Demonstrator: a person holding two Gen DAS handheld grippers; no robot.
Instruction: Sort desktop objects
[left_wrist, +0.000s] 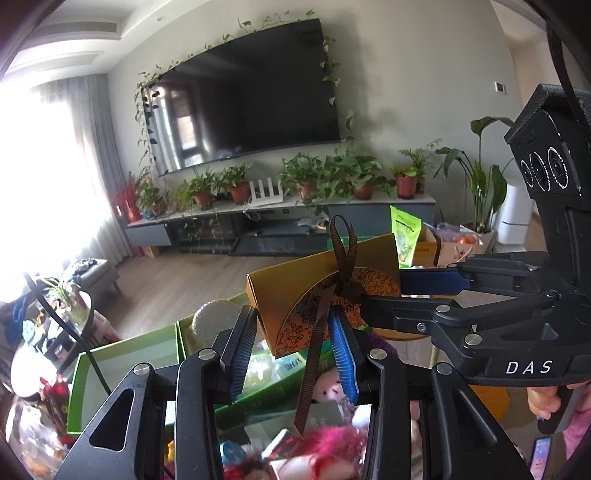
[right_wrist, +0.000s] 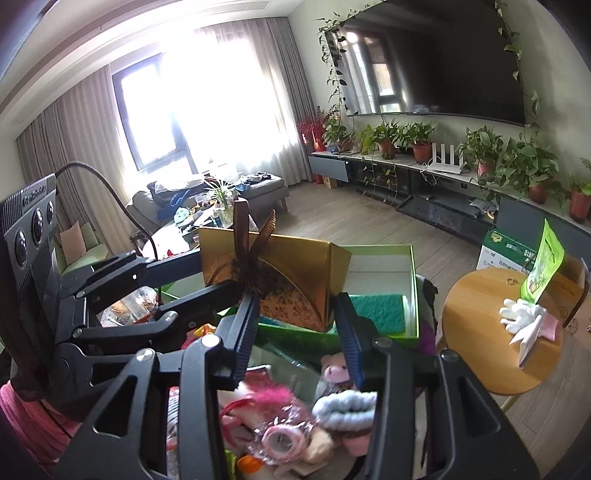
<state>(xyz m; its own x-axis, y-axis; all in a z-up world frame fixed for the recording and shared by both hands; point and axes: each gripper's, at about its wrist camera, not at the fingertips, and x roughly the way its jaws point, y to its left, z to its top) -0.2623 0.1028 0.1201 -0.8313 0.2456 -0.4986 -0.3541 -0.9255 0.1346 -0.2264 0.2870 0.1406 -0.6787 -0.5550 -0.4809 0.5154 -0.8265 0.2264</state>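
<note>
A gold gift box tied with a brown ribbon hangs in the air above the cluttered desktop, held from both ends. My left gripper is shut on its near lower corner, and the blue pads press its sides. My right gripper comes in from the right and is shut on the box's other end. In the right wrist view the same gold box sits between my right gripper's fingers, with my left gripper clamped on its left end.
Open green trays lie below, one holding a green sponge. Plush toys, a pink pig and small trinkets crowd the surface underneath. A round wooden table at right bears white gloves and a green packet.
</note>
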